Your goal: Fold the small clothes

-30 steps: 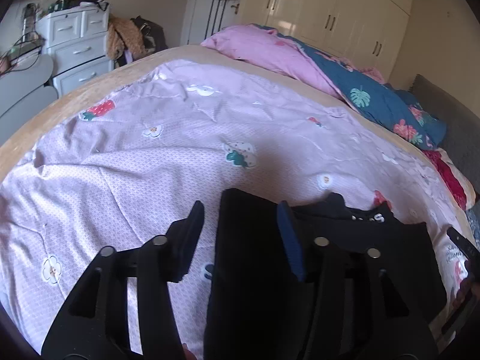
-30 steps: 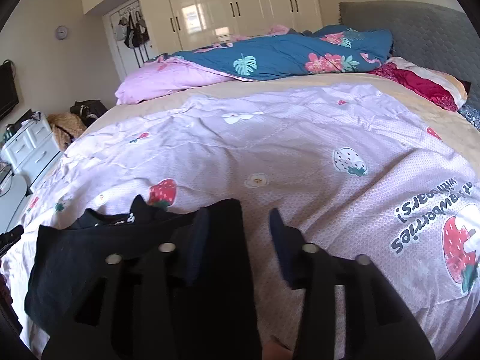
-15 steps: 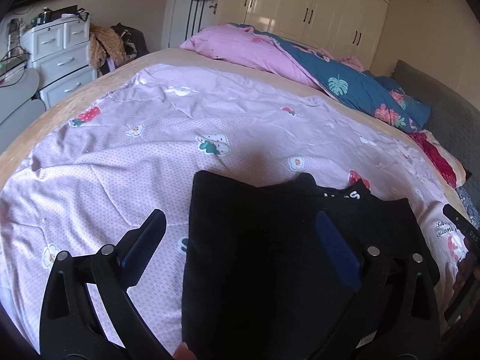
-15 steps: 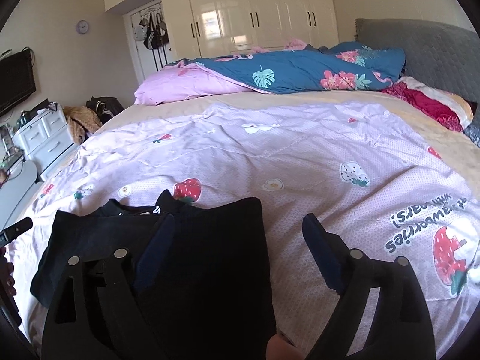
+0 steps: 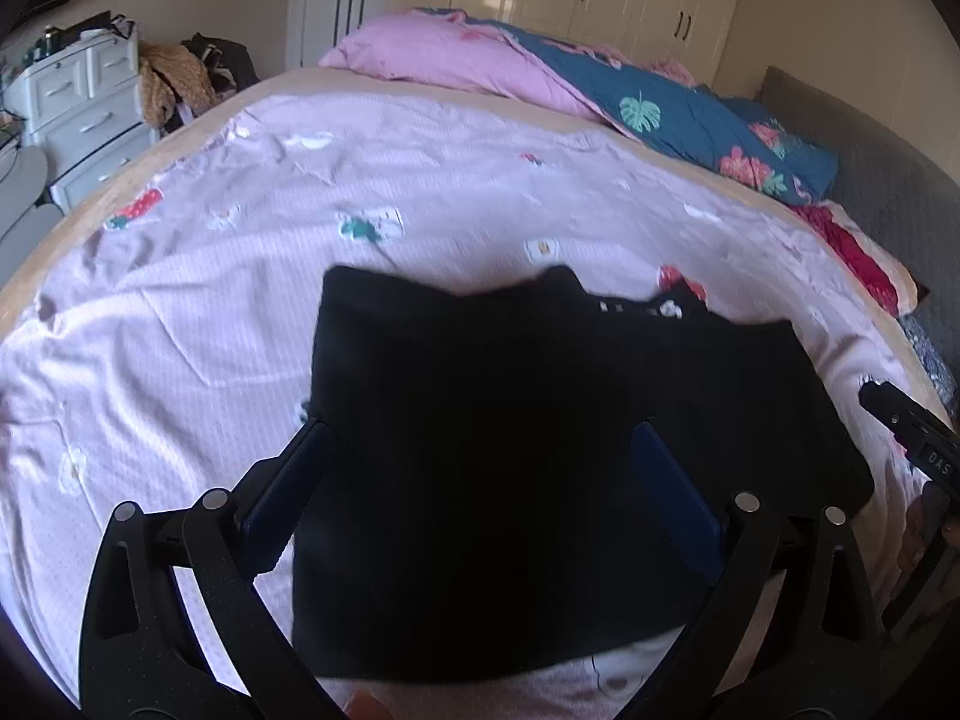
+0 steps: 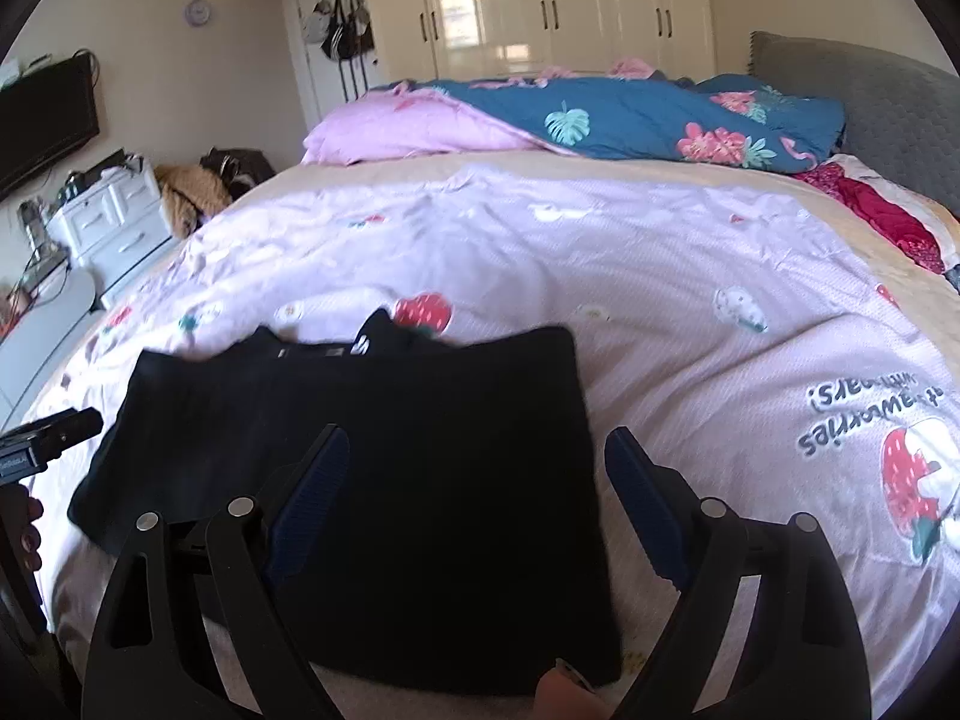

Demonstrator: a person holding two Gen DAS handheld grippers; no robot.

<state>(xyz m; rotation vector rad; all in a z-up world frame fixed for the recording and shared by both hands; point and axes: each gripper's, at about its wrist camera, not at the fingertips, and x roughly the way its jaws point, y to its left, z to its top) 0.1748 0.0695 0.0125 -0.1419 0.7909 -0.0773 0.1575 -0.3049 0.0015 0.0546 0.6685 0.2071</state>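
- The black garment (image 5: 540,450) lies flat on the bed, near its front edge, folded into a rough rectangle with soft matte cloth and a notched collar edge showing small white lettering; the fold's near part is a doubled layer with straight sides.
- The left gripper (image 5: 480,480) stands released: its fingers (image 5: 288,492), black plastic arms with blue ribbed pads, have just been spreading apart and straddle the garment's folded layer without pressing on it.
- The right gripper (image 6: 474,480) is likewise released, its fingers (image 6: 642,492) just spread wide; one blue pad sits over the black cloth, the other over the sheet beside the garment's edge, neither pinching.
- The bed carries a pale lilac quilted cover (image 6: 660,276) with fine dotted texture, printed with strawberries, flowers and upside-down lettering; a tan sheet border (image 6: 372,171) shows around it.
- At the far edge lie a pink pillow or quilt (image 5: 456,60) and a teal duvet (image 6: 648,114) with leaf and flower prints.
- Glossy cream wardrobe doors (image 6: 540,6) line the far wall; a white drawer chest (image 5: 84,102) stands at the bed's left side.
- Only the right wrist view shows a wall clock (image 6: 197,12), a dark television (image 6: 45,120) and the grey padded headboard (image 6: 870,96) broadly.
- Each view catches the other gripper's black body at its margin.
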